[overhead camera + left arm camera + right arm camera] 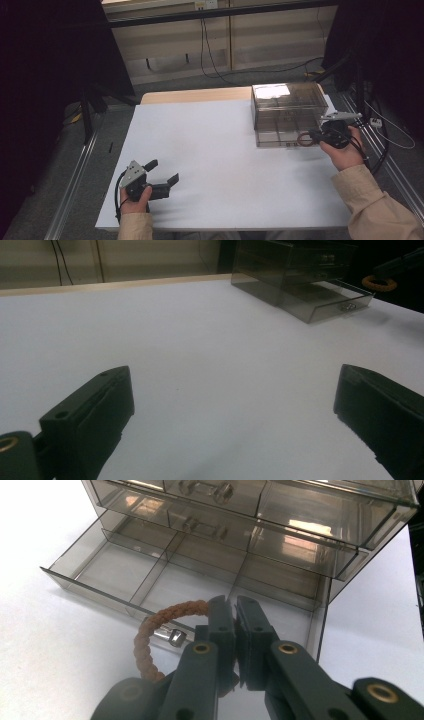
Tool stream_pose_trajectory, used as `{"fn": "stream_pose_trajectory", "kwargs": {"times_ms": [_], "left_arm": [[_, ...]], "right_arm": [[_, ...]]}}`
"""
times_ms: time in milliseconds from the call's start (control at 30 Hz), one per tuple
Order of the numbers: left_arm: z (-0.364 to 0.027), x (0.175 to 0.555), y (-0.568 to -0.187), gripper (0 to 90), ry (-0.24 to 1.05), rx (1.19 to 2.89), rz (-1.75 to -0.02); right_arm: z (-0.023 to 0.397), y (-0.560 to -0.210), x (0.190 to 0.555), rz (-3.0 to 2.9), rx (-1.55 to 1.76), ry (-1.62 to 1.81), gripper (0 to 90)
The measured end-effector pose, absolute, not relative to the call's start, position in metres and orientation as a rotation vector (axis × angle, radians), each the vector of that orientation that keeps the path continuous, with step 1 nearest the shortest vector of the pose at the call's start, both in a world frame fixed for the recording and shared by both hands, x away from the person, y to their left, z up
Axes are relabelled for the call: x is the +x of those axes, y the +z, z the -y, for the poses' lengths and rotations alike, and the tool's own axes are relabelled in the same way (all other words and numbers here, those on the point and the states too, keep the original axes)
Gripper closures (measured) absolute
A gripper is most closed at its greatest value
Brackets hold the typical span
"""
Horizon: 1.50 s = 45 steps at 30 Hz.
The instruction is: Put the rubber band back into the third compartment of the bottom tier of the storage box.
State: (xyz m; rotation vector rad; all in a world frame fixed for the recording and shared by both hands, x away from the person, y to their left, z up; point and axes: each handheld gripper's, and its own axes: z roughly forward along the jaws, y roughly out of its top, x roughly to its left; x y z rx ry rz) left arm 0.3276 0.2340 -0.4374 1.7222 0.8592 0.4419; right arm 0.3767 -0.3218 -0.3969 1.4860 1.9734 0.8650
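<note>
White rectangular table top point(215, 150): spans most of the high view, pale wooden edge along the far side.

Smoky transparent plastic drawer cabinet point(287, 107): at far right of table, upright, stacked drawers with small clear handles. Lowest drawer point(165, 575) pulled out toward the near side, split by thin walls into several compartments; compartments in sight bare.

Left gripper point(162, 172): near left of table, held low over the white surface, well apart from the cabinet. Jaws spread wide, nothing between them; bare table between the two black jaws in the left gripper view. Grey three-cornered plate on top.

Right gripper point(311, 135): at the right edge of table, just beside the near right corner of the open drawer, pointing left. Jaws clenched, pads nearly meeting, pinching the brown braided cord ring point(150, 635) at one point of its loop.

Ring: hangs to the left of the jaw tips, over the front wall of the pulled-out drawer. Small metal clasp point(172, 636) visible inside the loop, near the drawer front. Contact between ring and drawer wall: cannot tell.
</note>
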Motion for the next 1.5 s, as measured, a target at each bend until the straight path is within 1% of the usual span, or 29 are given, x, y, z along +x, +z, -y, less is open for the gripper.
{"fn": "stream_pose_trajectory", "kwargs": {"times_ms": [1500], "left_arm": [[-0.234,0.328,-0.438,2.8,0.435,1.733,-0.862]], "right_arm": [[0.325,-0.399,0.398,-1.938,1.525,0.826,86.5]]}}
